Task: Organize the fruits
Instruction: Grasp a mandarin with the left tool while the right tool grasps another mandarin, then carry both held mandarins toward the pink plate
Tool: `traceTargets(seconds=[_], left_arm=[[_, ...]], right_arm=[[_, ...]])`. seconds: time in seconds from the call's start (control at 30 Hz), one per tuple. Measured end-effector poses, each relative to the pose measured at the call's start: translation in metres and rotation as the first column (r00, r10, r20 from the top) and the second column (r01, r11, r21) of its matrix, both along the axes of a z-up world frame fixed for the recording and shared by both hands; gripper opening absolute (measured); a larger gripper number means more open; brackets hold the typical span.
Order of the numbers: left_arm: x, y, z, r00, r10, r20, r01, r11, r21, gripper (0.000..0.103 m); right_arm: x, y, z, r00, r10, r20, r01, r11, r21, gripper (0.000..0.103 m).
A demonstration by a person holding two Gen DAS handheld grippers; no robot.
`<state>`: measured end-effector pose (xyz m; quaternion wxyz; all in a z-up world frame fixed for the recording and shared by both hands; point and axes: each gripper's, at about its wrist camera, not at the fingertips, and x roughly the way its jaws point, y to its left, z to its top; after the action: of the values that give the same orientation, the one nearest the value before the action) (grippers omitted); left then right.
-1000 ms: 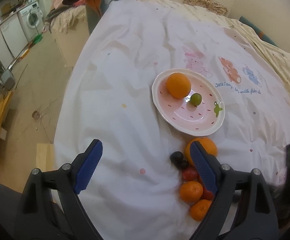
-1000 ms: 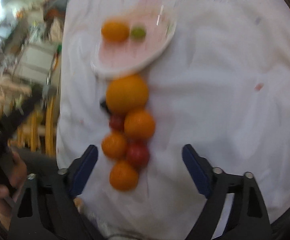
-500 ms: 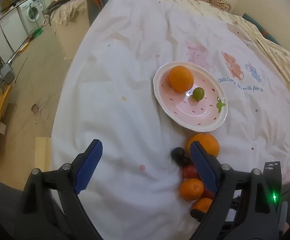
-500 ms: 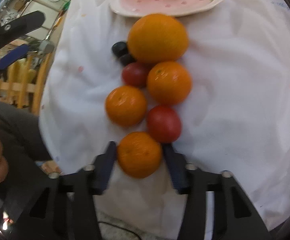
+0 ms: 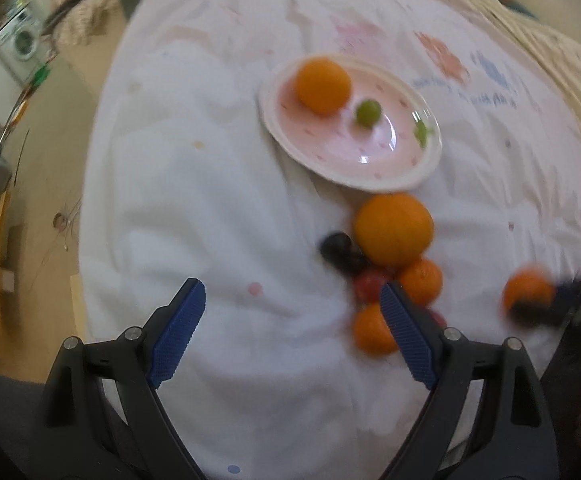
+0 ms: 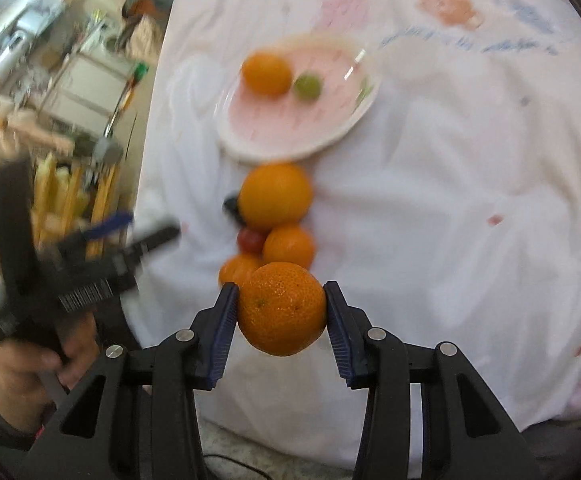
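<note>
My right gripper is shut on a small mandarin, held above the white cloth. Beyond it a row of fruit lies on the cloth: a big orange, a mandarin, a red tomato, another mandarin and dark grapes. The pink plate holds an orange and a green grape. My left gripper stands open over bare cloth, left of the fruit row. The held mandarin shows at the right in the left wrist view.
The white cloth with cartoon prints covers a bed; its left edge drops to the floor. A washing machine and clutter stand far left. A hand holds the left gripper at the left of the right wrist view.
My right gripper has shut on the nearest mandarin and lifted it off the cloth. My left gripper has sunk closer to the cloth, still open.
</note>
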<state>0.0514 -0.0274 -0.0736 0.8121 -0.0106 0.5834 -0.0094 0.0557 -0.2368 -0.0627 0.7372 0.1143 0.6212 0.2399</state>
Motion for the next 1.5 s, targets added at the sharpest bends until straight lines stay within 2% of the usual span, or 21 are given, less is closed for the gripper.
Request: traceTargets(seconds=[0.07,0.23,0.3,0.43,0.6,0.63,0.67,0.7,0.93,1.07,1.23,1.5], left_arm=[[-0.003,-0.010,-0.008,0.998,-0.048,-0.039,0.049,0.999,0.008,0.087],[-0.009,-0.029,-0.029,0.980,-0.141,-0.139,0.137,0.990,-0.038,0.086],[-0.010,-0.036,-0.036,0.970,-0.180,-0.163,0.172,0.983,-0.058,0.077],[-0.007,-0.047,-0.046,0.956,-0.221,-0.194,0.215,0.975,-0.052,0.071],[0.001,-0.058,-0.056,0.942,-0.251,-0.220,0.240,0.968,-0.078,0.057],[0.002,-0.059,-0.058,0.940,-0.259,-0.220,0.245,0.965,-0.092,0.053],[0.003,-0.060,-0.058,0.938,-0.267,-0.221,0.247,0.962,-0.115,0.044],[0.004,-0.059,-0.058,0.935,-0.272,-0.227,0.246,0.959,-0.139,0.039],[-0.003,-0.057,-0.050,0.935,-0.292,-0.203,0.267,0.953,-0.140,0.036],[-0.016,-0.050,-0.039,0.943,-0.287,-0.170,0.264,0.954,-0.143,0.035],[-0.024,-0.036,-0.028,0.960,-0.254,-0.121,0.239,0.963,-0.125,0.035],[-0.023,-0.015,0.009,0.989,-0.149,0.000,0.148,0.982,-0.120,0.035]], right_arm=[[0.007,-0.010,0.005,0.999,-0.044,0.027,0.044,0.999,-0.001,0.045],[0.018,-0.031,0.006,0.991,-0.121,0.050,0.120,0.992,0.022,0.045],[0.016,-0.036,0.003,0.989,-0.142,0.050,0.140,0.990,0.035,0.045],[0.012,-0.031,-0.004,0.986,-0.160,0.051,0.158,0.987,0.035,0.045],[0.014,-0.031,-0.001,0.987,-0.150,0.058,0.148,0.988,0.041,0.045],[0.015,-0.031,-0.002,0.987,-0.150,0.056,0.148,0.988,0.040,0.045],[0.016,-0.031,-0.003,0.987,-0.151,0.051,0.150,0.988,0.040,0.045],[0.016,-0.032,-0.004,0.987,-0.153,0.049,0.151,0.988,0.038,0.045],[0.016,-0.031,-0.003,0.987,-0.152,0.049,0.150,0.988,0.042,0.045],[0.015,-0.030,-0.004,0.988,-0.146,0.051,0.144,0.989,0.039,0.045],[0.014,-0.031,-0.003,0.987,-0.150,0.056,0.147,0.988,0.042,0.045],[0.009,-0.036,0.004,0.984,-0.166,0.065,0.162,0.985,0.064,0.045]])
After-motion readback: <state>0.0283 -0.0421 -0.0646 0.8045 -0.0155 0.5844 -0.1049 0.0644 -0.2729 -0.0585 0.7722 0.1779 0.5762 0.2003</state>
